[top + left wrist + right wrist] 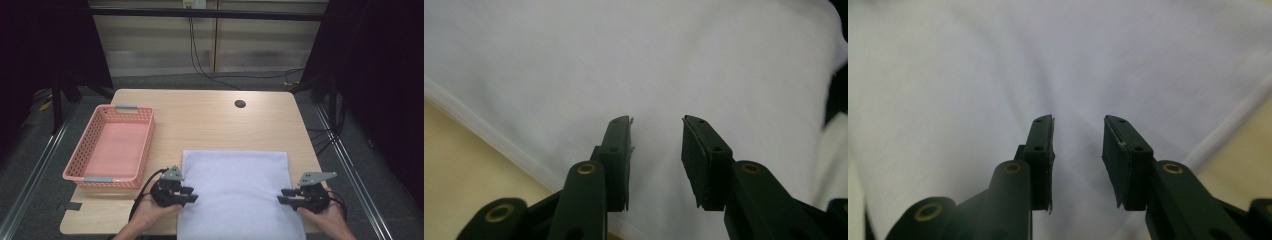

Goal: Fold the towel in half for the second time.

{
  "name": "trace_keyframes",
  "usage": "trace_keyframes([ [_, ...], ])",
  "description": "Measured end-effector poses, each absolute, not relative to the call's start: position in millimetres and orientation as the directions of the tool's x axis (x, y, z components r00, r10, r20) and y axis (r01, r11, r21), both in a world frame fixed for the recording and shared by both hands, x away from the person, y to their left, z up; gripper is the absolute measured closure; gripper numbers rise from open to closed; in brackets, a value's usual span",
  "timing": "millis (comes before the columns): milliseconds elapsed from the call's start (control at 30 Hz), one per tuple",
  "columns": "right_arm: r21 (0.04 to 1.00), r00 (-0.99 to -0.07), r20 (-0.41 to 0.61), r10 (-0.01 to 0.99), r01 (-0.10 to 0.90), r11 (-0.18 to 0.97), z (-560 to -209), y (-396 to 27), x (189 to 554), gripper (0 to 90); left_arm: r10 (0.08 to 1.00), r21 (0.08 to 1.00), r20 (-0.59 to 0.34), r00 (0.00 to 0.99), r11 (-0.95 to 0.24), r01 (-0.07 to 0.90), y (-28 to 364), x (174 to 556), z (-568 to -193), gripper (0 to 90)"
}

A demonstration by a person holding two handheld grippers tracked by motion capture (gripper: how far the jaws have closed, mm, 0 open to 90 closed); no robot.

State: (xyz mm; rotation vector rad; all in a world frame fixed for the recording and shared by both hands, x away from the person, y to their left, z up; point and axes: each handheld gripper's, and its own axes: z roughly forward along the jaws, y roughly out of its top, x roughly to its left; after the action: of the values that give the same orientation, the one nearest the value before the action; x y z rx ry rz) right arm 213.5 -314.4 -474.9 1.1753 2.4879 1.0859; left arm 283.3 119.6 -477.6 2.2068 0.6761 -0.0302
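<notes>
Two sets of black tongs, left tongs [192, 194] and right tongs [283, 196], stand spread, pinching nothing, over a white rectangular cloth [237, 192]; its near edge is cut off, no writing readable.

Pink basket [111, 146] left of towel [235, 192]

White towel [235, 192] flat on the table's near edge, folded square.

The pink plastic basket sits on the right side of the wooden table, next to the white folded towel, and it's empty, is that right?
Not quite. In the high view the pink plastic basket sits on the left side of the wooden table, not the right. The rest holds: it is beside the white folded towel and it is empty.
</notes>
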Motion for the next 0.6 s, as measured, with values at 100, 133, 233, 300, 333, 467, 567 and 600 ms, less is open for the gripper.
trace_keyframes([
  [100, 0.732, -0.645, 0.114, 0.756, 0.569, 0.375, -463.4, -324.1, 235.6, 65.2, 0.495, 0.722, -0.237, 0.836, -0.486, 0.493, 116.1, 313.5, -472.7, 64.9],
  [133, 0.744, -0.632, 0.093, 0.769, 0.558, 0.369, -461.3, -326.9, 244.9, 64.2, 0.518, 0.727, -0.235, 0.822, -0.467, 0.503, 114.6, 323.1, -472.2, 65.0],
  [233, 0.752, -0.601, 0.084, 0.795, 0.561, 0.346, -461.2, -333.7, 275.9, 61.9, 0.546, 0.731, -0.236, 0.804, -0.445, 0.517, 109.9, 348.1, -473.9, 64.3],
  [300, 0.749, -0.579, 0.082, 0.811, 0.573, 0.333, -464.7, -338.2, 296.7, 59.9, 0.561, 0.73, -0.229, 0.796, -0.442, 0.522, 107.9, 359.7, -475.1, 62.1],
  [333, 0.749, -0.57, 0.077, 0.818, 0.575, 0.33, -466.3, -339.8, 303.9, 59.4, 0.567, 0.73, -0.229, 0.791, -0.438, 0.525, 107.1, 365.3, -476.2, 61.0],
  [467, 0.718, -0.551, 0.084, 0.83, 0.611, 0.333, -481.7, -344.9, 336.1, 54.8, 0.603, 0.734, -0.257, 0.755, -0.386, 0.558, 109.3, 383.5, -480.7, 59.0],
  [567, 0.698, -0.545, 0.087, 0.834, 0.631, 0.339, -490.9, -345.2, 344.0, 51.3, 0.632, 0.732, -0.217, 0.744, -0.399, 0.552, 110.1, 388.5, -484.3, 55.2],
  [600, 0.696, -0.543, 0.081, 0.836, 0.631, 0.343, -492.3, -345.4, 345.2, 50.0, 0.634, 0.728, -0.224, 0.741, -0.397, 0.559, 110.3, 390.5, -486.5, 53.8],
])
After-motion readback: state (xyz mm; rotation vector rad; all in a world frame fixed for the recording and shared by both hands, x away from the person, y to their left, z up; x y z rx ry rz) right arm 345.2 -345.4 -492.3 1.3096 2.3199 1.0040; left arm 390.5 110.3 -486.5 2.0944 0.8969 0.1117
